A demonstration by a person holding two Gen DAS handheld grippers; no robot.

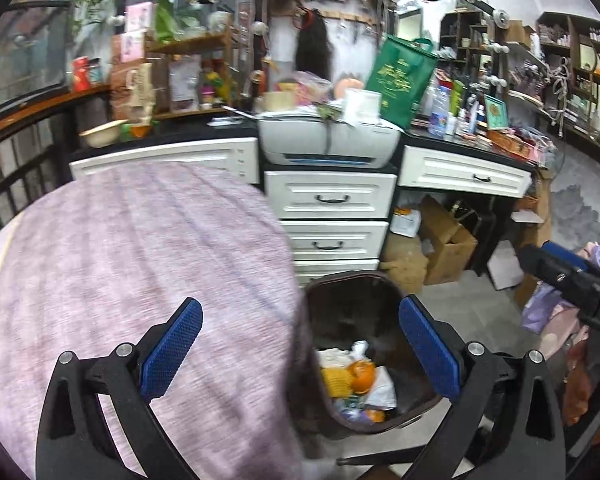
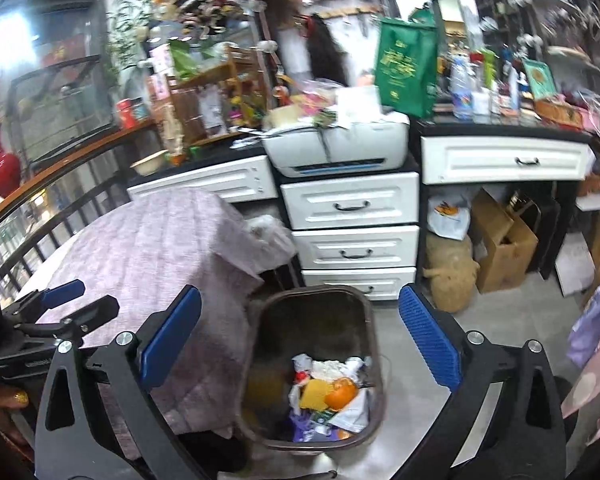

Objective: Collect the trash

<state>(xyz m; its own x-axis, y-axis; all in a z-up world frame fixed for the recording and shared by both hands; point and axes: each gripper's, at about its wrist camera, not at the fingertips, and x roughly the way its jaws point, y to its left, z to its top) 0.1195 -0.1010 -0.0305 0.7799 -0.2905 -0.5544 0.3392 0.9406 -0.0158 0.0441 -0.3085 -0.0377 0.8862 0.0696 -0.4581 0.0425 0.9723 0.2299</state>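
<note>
Both your grippers are wide open with nothing in them right now. Your left gripper [image 1: 300, 354] has its blue pads spread far apart, and the trash bin [image 1: 392, 286] sits just ahead and below, mostly toward its right finger, while its left finger hangs over the purple tablecloth [image 1: 140, 248]. Your right gripper [image 2: 300, 344] is spread just as wide, and the bin [image 2: 370, 312] sits pretty much dead centre between its fingers, down on the grey floor. Inside you've got a pile of trash [image 2: 332, 396]: an orange peel, something yellow, crumpled white paper and some purple wrappers. From the right camera your left gripper pokes in at the far left over the table. Straight ahead, beyond the bin, there's a white chest of drawers [image 2: 352, 232] with a printer [image 2: 336, 148] on top, and a green bag [image 2: 408, 64] behind it.
</note>
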